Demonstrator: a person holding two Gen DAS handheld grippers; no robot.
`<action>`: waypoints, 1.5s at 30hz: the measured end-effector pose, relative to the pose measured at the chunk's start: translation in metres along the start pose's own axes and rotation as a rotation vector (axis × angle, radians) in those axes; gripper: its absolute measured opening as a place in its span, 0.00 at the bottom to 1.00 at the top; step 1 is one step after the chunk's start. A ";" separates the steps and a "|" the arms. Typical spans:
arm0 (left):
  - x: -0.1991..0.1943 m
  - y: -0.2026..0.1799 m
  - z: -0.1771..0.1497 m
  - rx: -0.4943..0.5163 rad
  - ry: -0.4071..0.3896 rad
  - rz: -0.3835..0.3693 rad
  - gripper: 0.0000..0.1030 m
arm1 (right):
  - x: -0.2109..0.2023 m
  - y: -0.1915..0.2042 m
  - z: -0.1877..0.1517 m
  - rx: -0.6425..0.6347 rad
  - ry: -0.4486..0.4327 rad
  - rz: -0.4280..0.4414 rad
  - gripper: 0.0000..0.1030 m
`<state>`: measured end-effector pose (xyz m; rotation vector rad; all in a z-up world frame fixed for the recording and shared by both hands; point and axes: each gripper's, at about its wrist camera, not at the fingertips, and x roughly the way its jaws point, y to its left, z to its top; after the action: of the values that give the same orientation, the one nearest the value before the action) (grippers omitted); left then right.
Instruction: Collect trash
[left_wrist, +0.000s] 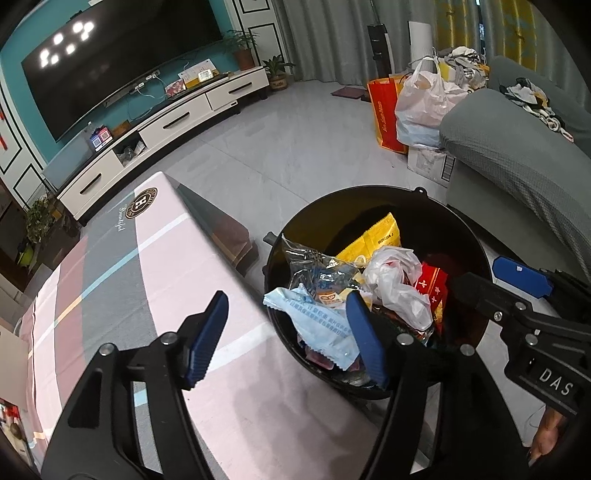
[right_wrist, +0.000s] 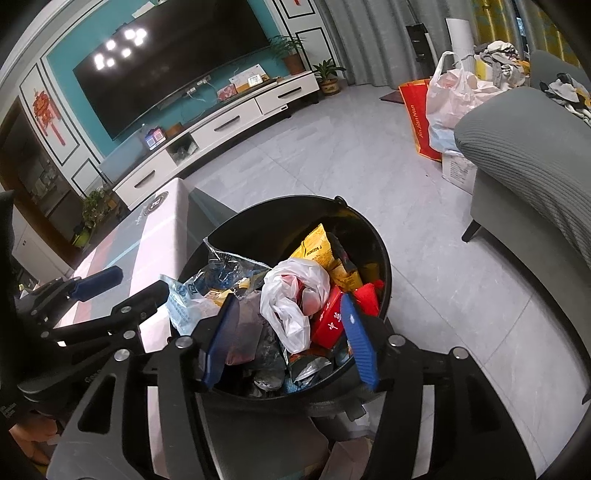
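A black round bin (left_wrist: 369, 192) (right_wrist: 280, 204) stands on the floor beside the table, filled with trash. In it lie a yellow packet (left_wrist: 376, 236), a crumpled white plastic bag (left_wrist: 397, 280) (right_wrist: 291, 295), a red box (left_wrist: 432, 288) (right_wrist: 327, 321) and a clear wrapper (left_wrist: 314, 264). A light blue wrapper (left_wrist: 317, 325) (right_wrist: 181, 306) drapes over the rim on the table side. My left gripper (left_wrist: 287, 297) hovers open over that rim, with no pad touching anything. My right gripper (right_wrist: 290, 301) hangs open above the white bag, with nothing gripped.
The table (left_wrist: 166, 280) with a pink and grey cloth lies left of the bin. A grey sofa (left_wrist: 517, 155) stands to the right. Beyond it on the floor are an orange-red bag (left_wrist: 384, 110) and a full white plastic bag (left_wrist: 424, 96). A TV cabinet (left_wrist: 173, 125) lines the far wall.
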<state>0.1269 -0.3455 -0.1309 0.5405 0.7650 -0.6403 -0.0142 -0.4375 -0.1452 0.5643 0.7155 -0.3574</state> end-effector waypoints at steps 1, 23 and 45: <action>-0.002 0.001 -0.001 -0.003 -0.001 -0.001 0.69 | -0.001 0.000 0.000 0.000 0.000 -0.001 0.57; -0.048 0.031 -0.019 -0.078 -0.059 0.019 0.97 | -0.029 0.010 -0.005 -0.002 -0.016 -0.101 0.85; -0.134 0.058 -0.040 -0.144 -0.149 0.026 0.97 | -0.080 0.049 -0.016 -0.116 -0.043 -0.174 0.97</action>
<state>0.0748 -0.2364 -0.0401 0.3658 0.6573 -0.5893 -0.0545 -0.3799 -0.0817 0.3847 0.7406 -0.4847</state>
